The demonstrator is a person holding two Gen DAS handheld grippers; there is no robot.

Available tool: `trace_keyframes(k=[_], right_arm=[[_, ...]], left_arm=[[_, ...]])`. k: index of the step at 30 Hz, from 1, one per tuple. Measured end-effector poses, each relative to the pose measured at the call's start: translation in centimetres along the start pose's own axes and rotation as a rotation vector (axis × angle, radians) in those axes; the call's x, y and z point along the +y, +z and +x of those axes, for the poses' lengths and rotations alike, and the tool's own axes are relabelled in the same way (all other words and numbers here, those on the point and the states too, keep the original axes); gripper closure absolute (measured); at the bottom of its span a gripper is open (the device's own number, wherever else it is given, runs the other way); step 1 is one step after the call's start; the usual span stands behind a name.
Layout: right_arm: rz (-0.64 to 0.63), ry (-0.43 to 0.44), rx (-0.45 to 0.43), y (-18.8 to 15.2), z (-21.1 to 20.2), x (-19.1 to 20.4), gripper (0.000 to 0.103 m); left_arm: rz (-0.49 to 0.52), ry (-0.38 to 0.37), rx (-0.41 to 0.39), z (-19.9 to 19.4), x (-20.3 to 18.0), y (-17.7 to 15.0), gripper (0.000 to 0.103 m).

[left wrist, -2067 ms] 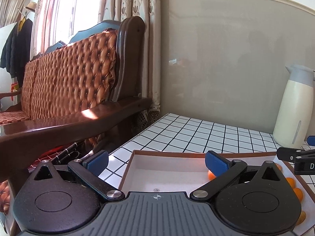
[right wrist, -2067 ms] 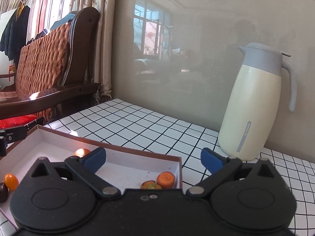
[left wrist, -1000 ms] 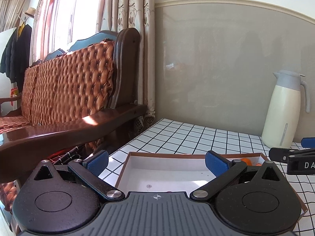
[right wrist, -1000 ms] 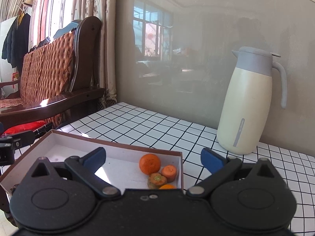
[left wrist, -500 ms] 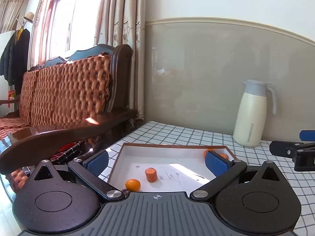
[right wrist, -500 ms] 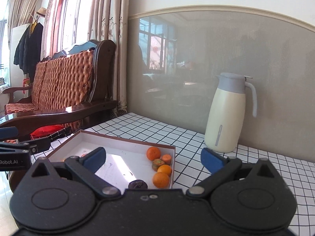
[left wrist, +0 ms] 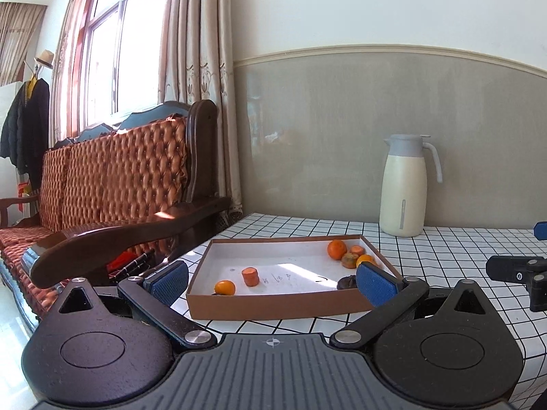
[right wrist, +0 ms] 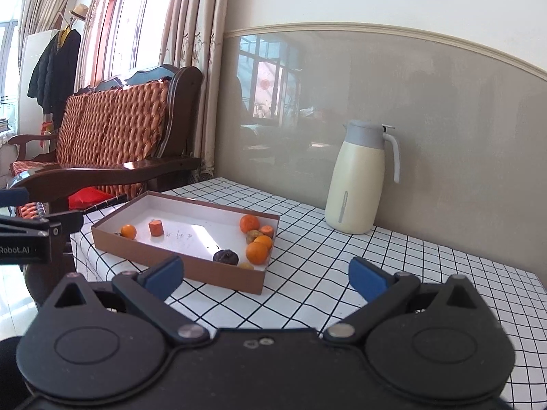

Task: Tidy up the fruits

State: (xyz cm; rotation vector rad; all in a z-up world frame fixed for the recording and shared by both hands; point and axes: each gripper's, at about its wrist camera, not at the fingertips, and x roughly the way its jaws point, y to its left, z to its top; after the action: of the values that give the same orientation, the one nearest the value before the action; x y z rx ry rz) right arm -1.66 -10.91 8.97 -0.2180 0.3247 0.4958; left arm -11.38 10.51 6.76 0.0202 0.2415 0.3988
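Observation:
A shallow brown cardboard box (left wrist: 273,302) (right wrist: 143,246) with a white inside lies on the checked table. It holds several small oranges (left wrist: 336,249) (right wrist: 257,252), carrot-like orange chunks (left wrist: 250,276) (right wrist: 156,228) and a dark wrinkled fruit (right wrist: 225,256) (left wrist: 346,282). One small orange (left wrist: 225,287) (right wrist: 128,231) sits at the box's near left corner. My left gripper (left wrist: 273,282) is open and empty, just in front of the box. My right gripper (right wrist: 266,278) is open and empty, in front of the box's right corner.
A cream thermos jug (left wrist: 405,195) (right wrist: 359,188) stands at the back of the table by the grey wall. A wooden sofa with orange cushions (left wrist: 112,184) (right wrist: 109,136) stands left of the table edge. The checked tablecloth (right wrist: 393,263) stretches right of the box.
Both grippers have pulled back and up from over the box, so the whole box and its fruit now show in front of them. Both stayed open.

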Motion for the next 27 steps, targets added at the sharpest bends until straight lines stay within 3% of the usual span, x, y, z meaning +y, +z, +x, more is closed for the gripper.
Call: trace_keyframes(k=[5,10,15,27], right_arm=[[0.026,-0.021,-0.009,-2.1,0.2,-0.5,0.006],[0.046,-0.053,0.020,-3.4,0.5,-0.9,0.006],[0.080,-0.070,-0.007,-3.7,0.0,-1.6,0.006],[0.040,-0.091,0.022,-3.8,0.6,-0.8,0.006]], left_arm=[[-0.024,-0.008,-0.045,0.0,0.0,-1.2,0.000],[-0.075,0.000,0.011,0.9,0.4,-3.6,0.000],[-0.047,-0.002,0.003,0.8,-0.1,-4.0,0.000],[-0.054,-0.007,0.012,1.1,0.2,-4.0,0.000]])
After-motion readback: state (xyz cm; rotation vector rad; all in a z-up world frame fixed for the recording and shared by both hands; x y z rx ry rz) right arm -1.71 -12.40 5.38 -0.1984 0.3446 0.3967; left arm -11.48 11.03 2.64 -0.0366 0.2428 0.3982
